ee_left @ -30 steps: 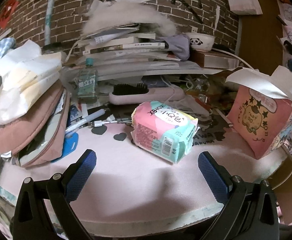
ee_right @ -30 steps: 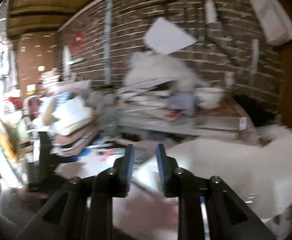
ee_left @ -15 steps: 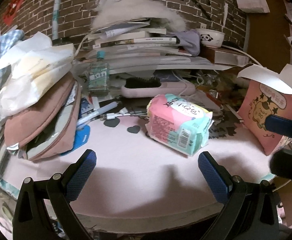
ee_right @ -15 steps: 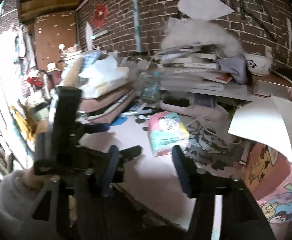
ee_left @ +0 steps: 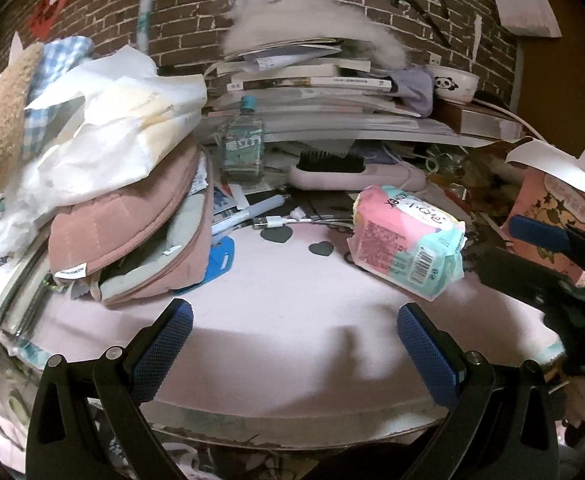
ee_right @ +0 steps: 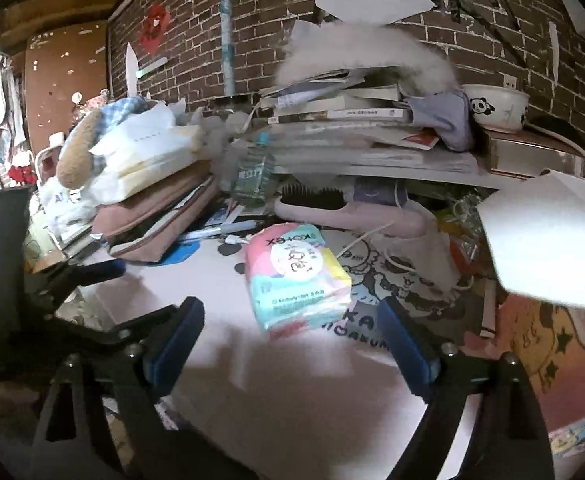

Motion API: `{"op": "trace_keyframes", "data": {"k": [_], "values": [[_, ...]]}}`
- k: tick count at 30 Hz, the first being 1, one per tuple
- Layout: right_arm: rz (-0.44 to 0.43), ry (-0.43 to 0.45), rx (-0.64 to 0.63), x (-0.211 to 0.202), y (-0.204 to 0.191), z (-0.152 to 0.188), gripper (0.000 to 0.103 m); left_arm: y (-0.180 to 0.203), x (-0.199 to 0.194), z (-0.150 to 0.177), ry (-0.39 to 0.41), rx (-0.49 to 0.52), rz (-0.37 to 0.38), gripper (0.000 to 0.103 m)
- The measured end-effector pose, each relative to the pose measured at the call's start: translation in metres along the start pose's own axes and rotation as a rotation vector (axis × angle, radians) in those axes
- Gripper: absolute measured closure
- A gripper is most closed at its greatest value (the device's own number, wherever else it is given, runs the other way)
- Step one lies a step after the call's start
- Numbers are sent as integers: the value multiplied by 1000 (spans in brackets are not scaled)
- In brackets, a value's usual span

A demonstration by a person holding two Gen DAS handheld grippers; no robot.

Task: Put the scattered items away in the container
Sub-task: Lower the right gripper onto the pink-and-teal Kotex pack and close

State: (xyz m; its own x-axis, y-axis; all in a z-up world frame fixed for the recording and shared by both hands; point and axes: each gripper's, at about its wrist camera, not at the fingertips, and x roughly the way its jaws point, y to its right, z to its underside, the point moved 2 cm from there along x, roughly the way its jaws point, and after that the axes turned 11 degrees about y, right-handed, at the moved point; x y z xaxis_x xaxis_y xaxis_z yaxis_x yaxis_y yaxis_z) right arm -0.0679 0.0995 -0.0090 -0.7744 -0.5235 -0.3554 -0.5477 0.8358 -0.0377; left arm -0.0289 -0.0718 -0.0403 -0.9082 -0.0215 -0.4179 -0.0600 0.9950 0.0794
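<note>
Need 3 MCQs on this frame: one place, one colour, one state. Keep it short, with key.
1. Where does the pastel pad pack lie?
A. on the pink tabletop
B. on the book stack
C. inside the pink bag

2. What colour is the cap of the clear bottle?
A. red
B. teal
C. black

3. How does the right hand-held gripper stand?
A. shut on the pack
B. shut, empty
C. open, empty

Key: 1 A, the pack rests on bare pink surface; 2 B, a teal cap tops the bottle; 3 C, blue fingers spread wide with the pack lying beyond them.
</note>
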Motion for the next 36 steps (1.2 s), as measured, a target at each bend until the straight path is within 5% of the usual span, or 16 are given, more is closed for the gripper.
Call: {"op": "trace_keyframes", "data": {"k": [8,31,32,35,36], "values": [[45,-26,-26,25,-3,-5,7,9,3,6,-36,50,92,1],[50,-211,6,89,4,5,2,8,4,9,-43,50,92,1],[53,-213,4,89,4,5,5,8,4,9,-43,50,92,1],[27,-242,1,94,2,8,34,8,3,9,-43,50,92,1],[22,-254,4,96,2,9,36,8,3,9,-43,50,91,1]]}}
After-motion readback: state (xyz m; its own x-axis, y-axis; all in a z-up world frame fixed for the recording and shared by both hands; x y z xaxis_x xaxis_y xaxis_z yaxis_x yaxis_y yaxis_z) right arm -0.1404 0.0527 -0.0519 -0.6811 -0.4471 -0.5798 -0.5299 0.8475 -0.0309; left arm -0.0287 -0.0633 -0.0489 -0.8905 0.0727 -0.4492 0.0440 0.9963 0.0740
